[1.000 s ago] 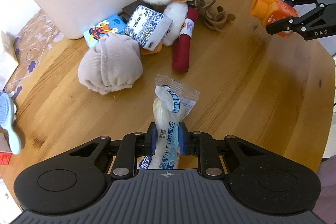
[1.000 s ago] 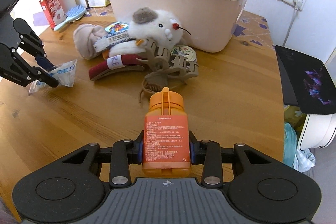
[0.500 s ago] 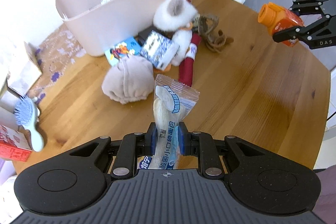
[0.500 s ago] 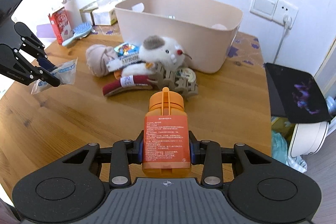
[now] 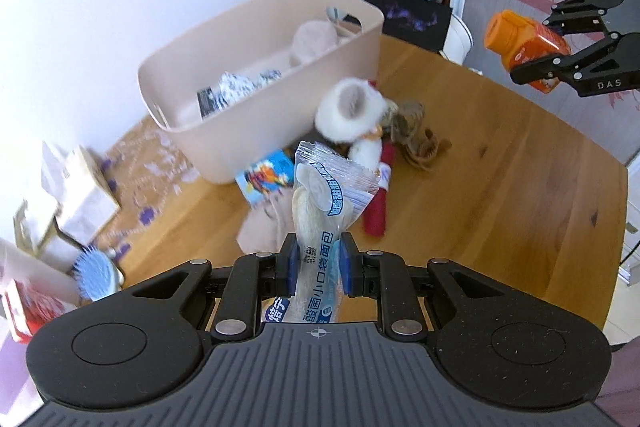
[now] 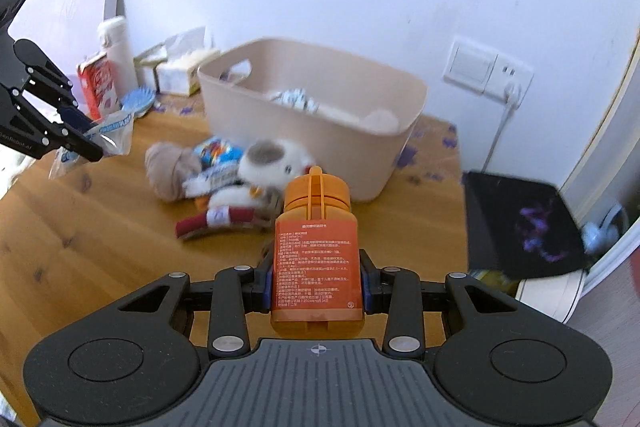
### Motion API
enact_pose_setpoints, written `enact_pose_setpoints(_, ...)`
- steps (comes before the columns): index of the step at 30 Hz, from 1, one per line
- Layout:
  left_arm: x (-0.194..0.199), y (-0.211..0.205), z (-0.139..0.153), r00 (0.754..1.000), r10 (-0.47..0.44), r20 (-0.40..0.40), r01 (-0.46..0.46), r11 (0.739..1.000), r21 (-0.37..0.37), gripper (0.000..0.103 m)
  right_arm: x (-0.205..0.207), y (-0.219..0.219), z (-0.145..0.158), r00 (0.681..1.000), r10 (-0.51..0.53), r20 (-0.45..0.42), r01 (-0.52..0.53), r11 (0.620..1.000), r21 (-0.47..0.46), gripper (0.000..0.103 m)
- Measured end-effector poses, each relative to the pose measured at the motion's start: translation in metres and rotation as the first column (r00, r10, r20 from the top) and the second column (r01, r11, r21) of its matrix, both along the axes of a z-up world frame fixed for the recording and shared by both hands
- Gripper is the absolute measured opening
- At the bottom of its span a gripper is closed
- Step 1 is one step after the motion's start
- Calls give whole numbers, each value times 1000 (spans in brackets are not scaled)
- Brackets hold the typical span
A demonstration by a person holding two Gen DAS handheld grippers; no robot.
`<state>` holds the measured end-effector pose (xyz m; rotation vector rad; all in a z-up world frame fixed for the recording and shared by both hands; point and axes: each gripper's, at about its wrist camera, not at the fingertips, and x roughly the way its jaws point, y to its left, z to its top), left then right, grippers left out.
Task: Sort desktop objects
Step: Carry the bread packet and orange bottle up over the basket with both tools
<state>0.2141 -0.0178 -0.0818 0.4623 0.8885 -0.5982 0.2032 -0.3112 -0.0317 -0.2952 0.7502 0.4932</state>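
One wooden bench [image 5: 520, 187] is seen under a white wall. One beige bin [image 5: 224, 75], at upper centre, holds a foil packet and a pale soft item. One heap of objects [image 6: 240, 179] lies just in front of it, including one plush mouse [image 5: 352, 111]. The right hand-held gripper [image 6: 318, 279] is clamped on one orange bottle [image 6: 316, 259]; the left hand-held gripper [image 5: 318, 263] is clamped on one bread packet [image 5: 320, 211].

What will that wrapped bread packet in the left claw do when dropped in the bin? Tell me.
The bread packet probably is light and soft: it stands up between the left claw's pads without drooping. Its glossy film looks slippery and may crinkle. It should land flat in the beige bin, unlikely to roll.
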Motion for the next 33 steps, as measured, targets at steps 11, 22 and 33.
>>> enact_pose_setpoints(11, 36, -2, 22, 997, 32, 75, -29, 998, -48, 20, 31, 14, 29, 997, 21, 74, -20, 1000, -12, 36)
enact_pose_setpoints(22, 88, -15, 30, 991, 85, 104, -74, 992, -102, 20, 81, 34, 41, 993, 58, 105, -55, 998, -28, 36)
enact_pose_setpoints(33, 149, -27, 18, 983, 174, 64, -161, 972, -171, 20, 142, 49, 35, 992, 71, 109, -64, 996, -64, 36)
